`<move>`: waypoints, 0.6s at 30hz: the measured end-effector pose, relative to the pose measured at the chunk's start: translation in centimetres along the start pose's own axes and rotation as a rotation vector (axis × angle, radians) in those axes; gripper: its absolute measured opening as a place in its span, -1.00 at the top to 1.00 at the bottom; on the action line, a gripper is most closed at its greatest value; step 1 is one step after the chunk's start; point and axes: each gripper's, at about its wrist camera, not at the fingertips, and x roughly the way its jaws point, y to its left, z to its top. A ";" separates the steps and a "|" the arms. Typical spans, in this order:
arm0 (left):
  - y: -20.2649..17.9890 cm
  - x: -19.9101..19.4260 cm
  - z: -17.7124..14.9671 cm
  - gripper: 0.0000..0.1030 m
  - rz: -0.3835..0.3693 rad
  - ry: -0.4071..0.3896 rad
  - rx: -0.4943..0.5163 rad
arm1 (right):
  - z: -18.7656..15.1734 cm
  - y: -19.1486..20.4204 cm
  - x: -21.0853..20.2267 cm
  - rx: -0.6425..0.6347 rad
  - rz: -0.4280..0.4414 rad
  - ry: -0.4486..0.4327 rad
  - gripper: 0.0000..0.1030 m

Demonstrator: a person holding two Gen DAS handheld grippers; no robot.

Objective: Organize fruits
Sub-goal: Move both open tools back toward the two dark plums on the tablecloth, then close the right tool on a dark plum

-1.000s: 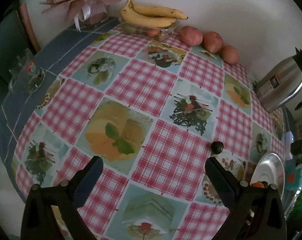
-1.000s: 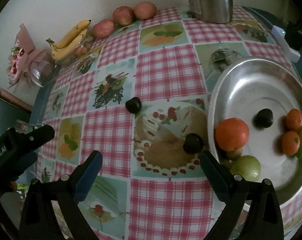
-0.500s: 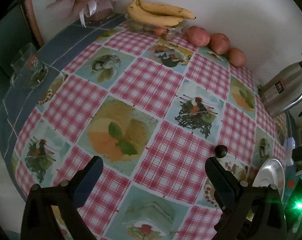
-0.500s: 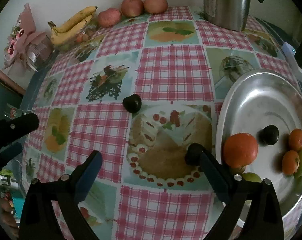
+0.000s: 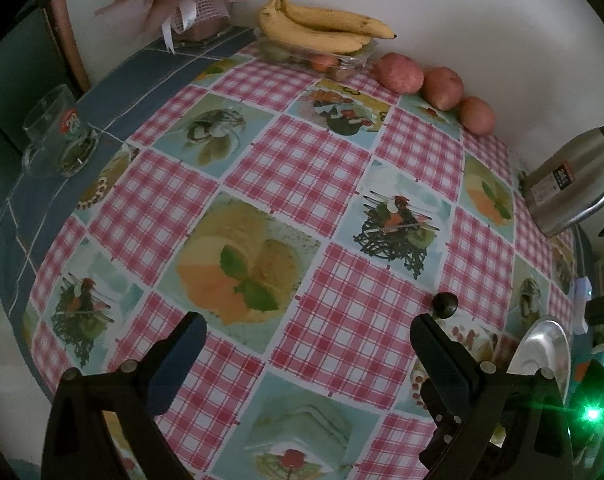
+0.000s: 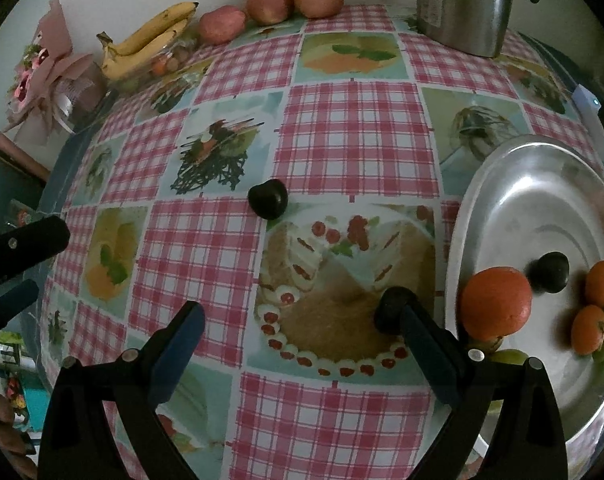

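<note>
Only your right view shows the tray's (image 6: 498, 184) fruit and a 2nd dark fruit (image 6: 390, 309), now touching your wide-open, empty right gripper's (image 6: 299, 330) finger near the tray's left rim; your left gripper (image 5: 308, 342) gapes empty.

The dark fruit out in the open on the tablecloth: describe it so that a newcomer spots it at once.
Start at the silver tray, then go left across the cake picture. At that picture's far corner sits a dark plum. A second dark fruit touches the right gripper; this one lies alone.
</note>
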 end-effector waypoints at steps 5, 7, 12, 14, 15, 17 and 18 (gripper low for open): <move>0.4 0.2 0.1 -1.00 0.003 0.005 -0.012 | -0.1 0.8 0.0 0.000 0.068 0.005 -0.90; 0.6 0.2 0.2 -1.00 0.003 0.006 -0.019 | -0.2 1.2 0.0 0.003 0.122 0.018 -0.91; 0.9 0.2 0.3 -1.00 0.004 0.009 -0.033 | 0.0 2.2 -0.6 -0.036 0.120 -0.001 -0.90; 0.9 0.3 0.3 -1.00 0.003 0.012 -0.032 | 0.1 1.9 -1.1 -0.034 0.095 -0.020 -0.90; 0.8 0.3 0.3 -1.00 0.003 0.013 -0.031 | 0.2 1.6 -1.3 -0.031 0.082 -0.028 -0.90; 0.8 0.3 0.3 -1.00 0.002 0.015 -0.030 | 0.4 1.0 -1.5 -0.023 0.048 -0.043 -0.90; 0.7 0.4 0.2 -1.00 0.001 0.015 -0.030 | 0.4 0.6 -1.6 -0.018 0.035 -0.045 -0.90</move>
